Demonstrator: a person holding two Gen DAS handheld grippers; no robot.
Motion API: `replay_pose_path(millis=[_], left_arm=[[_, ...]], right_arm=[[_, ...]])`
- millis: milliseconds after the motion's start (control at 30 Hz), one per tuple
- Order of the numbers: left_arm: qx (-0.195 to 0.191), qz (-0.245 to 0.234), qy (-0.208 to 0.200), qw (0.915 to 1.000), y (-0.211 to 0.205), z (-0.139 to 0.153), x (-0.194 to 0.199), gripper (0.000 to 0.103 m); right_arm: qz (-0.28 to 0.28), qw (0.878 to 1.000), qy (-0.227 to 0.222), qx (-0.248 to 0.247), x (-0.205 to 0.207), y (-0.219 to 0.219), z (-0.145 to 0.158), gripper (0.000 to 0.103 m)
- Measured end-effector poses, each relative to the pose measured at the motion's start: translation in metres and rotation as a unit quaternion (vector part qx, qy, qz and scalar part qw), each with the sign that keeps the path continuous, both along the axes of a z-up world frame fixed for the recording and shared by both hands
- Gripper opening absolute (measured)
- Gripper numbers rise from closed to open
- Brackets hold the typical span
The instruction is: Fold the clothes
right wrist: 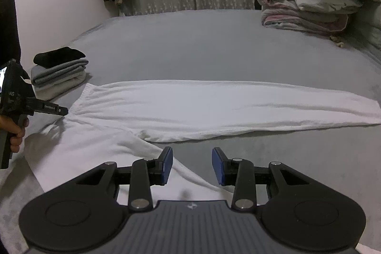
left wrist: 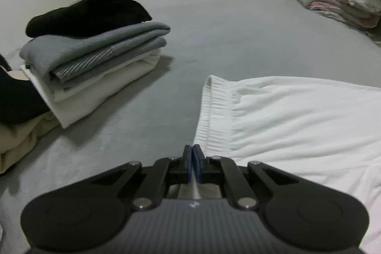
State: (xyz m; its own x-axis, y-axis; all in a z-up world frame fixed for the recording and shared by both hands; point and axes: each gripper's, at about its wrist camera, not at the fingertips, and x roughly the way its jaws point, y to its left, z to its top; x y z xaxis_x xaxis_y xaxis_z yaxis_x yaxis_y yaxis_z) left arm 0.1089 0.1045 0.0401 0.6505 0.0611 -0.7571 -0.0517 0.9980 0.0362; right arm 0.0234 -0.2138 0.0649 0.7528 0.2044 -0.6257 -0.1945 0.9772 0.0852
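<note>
White trousers [right wrist: 214, 106] are lying flat on the grey bed [right wrist: 202, 44], their long axis running across the bed from the ribbed waistband [left wrist: 214, 111] near the folded stack [left wrist: 95, 58] out to a leg end on the far side from the stack, with the second leg [right wrist: 100, 149] angling down toward the right gripper [right wrist: 192, 164]. The stack, black on grey on cream, is sitting beside the waistband, apart from it. The left gripper [left wrist: 193, 158] is resting with its blue pads pressed together at the waistband's near corner; whether any fabric is caught between them cannot be told. The right gripper is hovering with its jaws apart, empty, over the second leg's edge
</note>
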Motion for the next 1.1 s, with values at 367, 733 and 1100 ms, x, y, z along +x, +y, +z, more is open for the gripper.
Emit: replay_pose_path(millis=[367,733,1100], left_arm=[[-0.016,-0.004,0.002,0.9999,0.007,0.005,-0.004,0.004],[-0.123,0.004,-0.028,0.9920,0.041,0.025,-0.022,0.026],[-0.152,-0.044,-0.017,0.9872,0.039,0.018,-0.028,0.024]], right_arm=[[0.011,0.999,-0.001,-0.047,0.001,0.011,-0.009,0.037],[0.022,0.998,0.009,-0.064,-0.003,0.030,-0.021,0.037],[0.047,0.996,0.012,-0.069,-0.006,0.047,-0.025,0.038]])
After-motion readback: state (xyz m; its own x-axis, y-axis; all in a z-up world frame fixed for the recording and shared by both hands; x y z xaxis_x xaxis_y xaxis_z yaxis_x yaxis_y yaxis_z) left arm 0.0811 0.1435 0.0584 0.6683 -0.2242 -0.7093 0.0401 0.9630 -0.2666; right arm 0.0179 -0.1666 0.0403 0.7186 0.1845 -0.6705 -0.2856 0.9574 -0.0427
